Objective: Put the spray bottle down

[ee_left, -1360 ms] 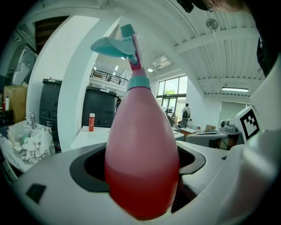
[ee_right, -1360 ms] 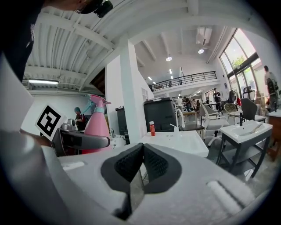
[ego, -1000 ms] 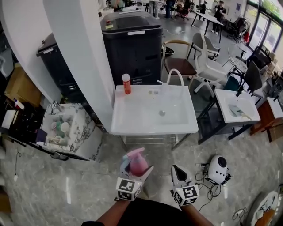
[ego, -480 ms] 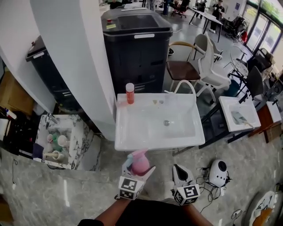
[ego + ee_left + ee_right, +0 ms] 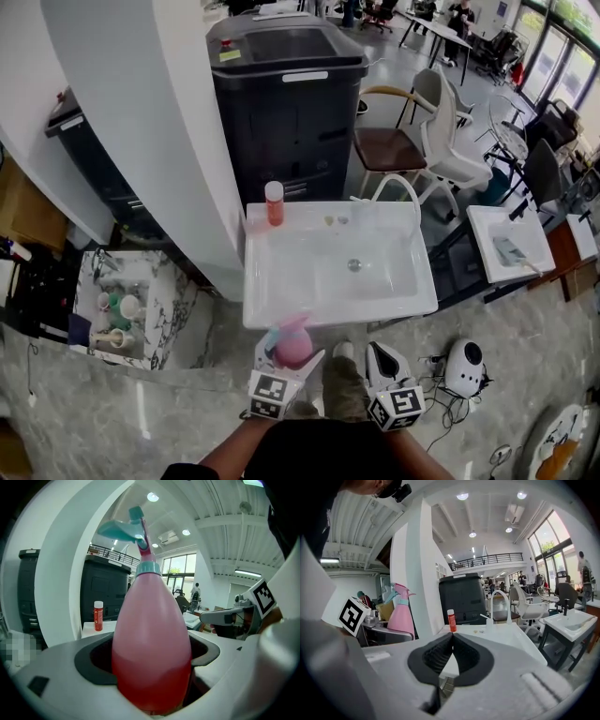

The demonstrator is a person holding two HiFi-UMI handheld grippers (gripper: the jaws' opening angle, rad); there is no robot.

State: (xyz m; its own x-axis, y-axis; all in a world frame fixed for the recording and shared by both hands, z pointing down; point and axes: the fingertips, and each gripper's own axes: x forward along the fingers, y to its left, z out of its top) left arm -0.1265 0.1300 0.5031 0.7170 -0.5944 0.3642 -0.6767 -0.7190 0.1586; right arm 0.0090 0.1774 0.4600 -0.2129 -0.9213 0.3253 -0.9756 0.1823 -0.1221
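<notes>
Grey marbled floor (image 5: pixel 141 403), open workshop hall, seen from overhead.

1. White pillar (image 5: pixel 141 122), at 10 o'clock in the head view.
2. Black cabinet (image 5: pixel 286 103), at 12 o'clock, standing against the far edge of item 3.
3. White basin (image 5: pixel 281 291), centre of the view, with an arched white faucet (image 5: pixel 394 187) at its 1 o'clock corner.
4. Chair (image 5: pixel 386 148) with a brown seat, at 1 o'clock of the basin.
5. Marble-topped stand (image 5: pixel 169 309), at 9 o'clock of the basin, carrying small cups.
6. White round device (image 5: pixel 463 367) on the floor, at 4 o'clock.
7. Left gripper (image 5: pixel 291 356), at 6 o'clock of the basin, just short of its near edge. Jaws clamped on the lower body of item 9.
8. Right gripper (image 5: pixel 382 354), at 3 o'clock of the left one, a little apart. Jaws pressed together, with nothing between them.
9. Spray bottle (image 5: pixel 289 336), pink with a teal trigger head. Upright in the left gripper's hold, off any surface.
10. Red bottle (image 5: pixel 274 203) with a white cap, upright at the basin's 11 o'clock corner.
</notes>
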